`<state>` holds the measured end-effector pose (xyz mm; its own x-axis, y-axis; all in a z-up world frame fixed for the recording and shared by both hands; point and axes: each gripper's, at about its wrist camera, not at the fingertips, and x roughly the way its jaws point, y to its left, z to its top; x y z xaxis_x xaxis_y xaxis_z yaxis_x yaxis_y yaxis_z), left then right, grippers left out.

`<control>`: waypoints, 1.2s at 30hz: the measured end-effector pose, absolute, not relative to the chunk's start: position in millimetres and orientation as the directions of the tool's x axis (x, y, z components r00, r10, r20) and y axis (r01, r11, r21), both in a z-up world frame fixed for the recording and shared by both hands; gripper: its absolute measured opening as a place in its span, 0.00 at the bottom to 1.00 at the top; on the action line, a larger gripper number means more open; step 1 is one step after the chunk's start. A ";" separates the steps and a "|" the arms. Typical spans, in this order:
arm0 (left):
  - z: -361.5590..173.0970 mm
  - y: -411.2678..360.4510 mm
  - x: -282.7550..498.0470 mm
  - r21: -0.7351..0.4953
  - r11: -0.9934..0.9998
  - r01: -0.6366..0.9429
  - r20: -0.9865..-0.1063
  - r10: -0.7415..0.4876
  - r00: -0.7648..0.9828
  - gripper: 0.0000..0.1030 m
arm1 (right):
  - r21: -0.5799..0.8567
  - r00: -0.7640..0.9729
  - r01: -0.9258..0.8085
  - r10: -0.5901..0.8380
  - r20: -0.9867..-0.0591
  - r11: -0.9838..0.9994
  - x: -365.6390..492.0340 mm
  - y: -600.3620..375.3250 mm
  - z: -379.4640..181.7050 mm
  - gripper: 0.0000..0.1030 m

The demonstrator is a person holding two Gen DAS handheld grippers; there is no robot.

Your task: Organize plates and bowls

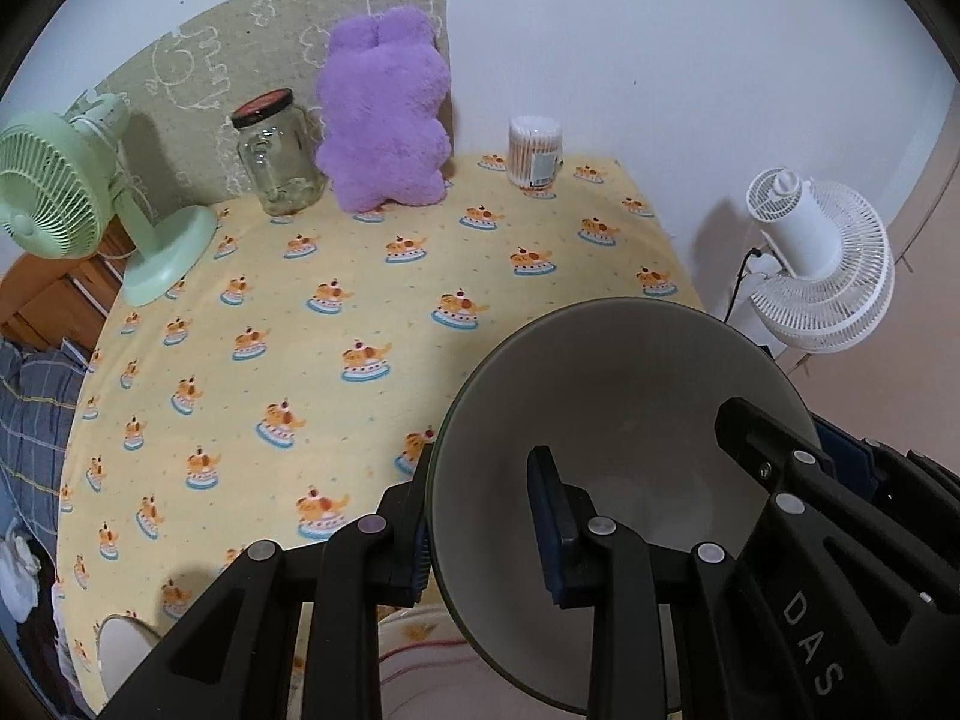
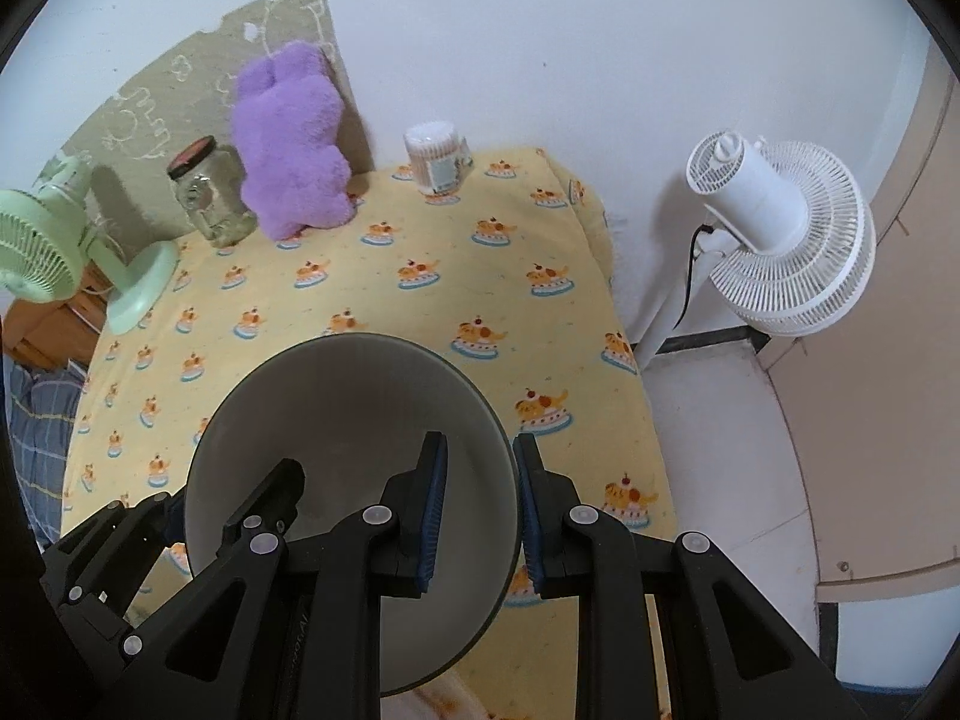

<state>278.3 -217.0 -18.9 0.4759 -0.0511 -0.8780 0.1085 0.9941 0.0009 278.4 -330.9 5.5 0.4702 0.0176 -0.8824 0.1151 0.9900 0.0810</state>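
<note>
Left gripper: my jaws pinch the left rim of the grey bowl, angled steeply down.
Right gripper: my jaws clamp the bowl's right rim, likewise tilted.
Bowl: lower centre of both views, above the yellow tablecloth.
Plate: bottom edge, under the bowl.

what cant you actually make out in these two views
- Plate, left wrist view: mostly behind the gray bowl and the left hand-held gripper; pattern unreadable.
- Pale dish, left wrist view: cut off by the lens edge.
- Bowl's underside: hidden in both views.
- Cotton swab tub label: too small.
</note>
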 end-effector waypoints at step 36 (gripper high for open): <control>3.5 -23.4 160.5 -0.008 0.995 0.095 -0.867 -0.055 0.495 0.26 | 0.047 0.485 0.080 0.002 -0.874 0.996 155.9 -127.8 35.2 0.25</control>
